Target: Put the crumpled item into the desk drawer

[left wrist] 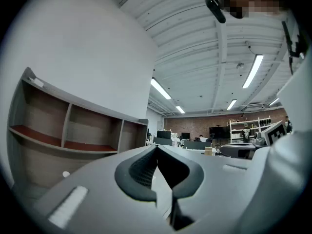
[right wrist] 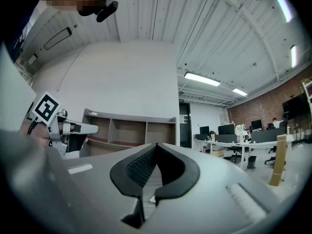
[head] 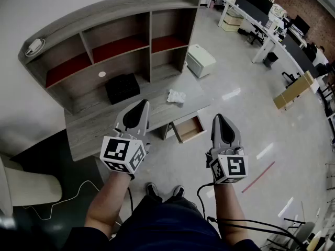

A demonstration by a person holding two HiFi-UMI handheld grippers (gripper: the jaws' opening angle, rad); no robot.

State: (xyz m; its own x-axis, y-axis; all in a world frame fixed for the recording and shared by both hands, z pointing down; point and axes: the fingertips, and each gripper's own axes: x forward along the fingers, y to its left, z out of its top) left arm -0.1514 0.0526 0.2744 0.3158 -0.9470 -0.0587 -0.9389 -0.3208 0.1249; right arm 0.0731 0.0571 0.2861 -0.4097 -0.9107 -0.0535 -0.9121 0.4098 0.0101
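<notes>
**Nothing picked up yet, drawer looks ready**

Watching this from the side, I'd say the job has barely begun. Both grippers are held level in front of the person. The left gripper (head: 141,106) has its jaws pressed together with nothing in them, and it's the same for the right gripper (head: 220,120). So that's 2 empty hands.

The crumpled item (head: 176,96), a white wad, sits on the desk (head: 104,122). It's ahead of both grippers, just past the left one's tip and off to its right, with neither touching it.

The drawer (head: 191,130) looks pulled open already, down between the 2 grippers and nearer the right one.

As I see it, grabbing the wad and dropping it in the drawer are both left to do.
</notes>
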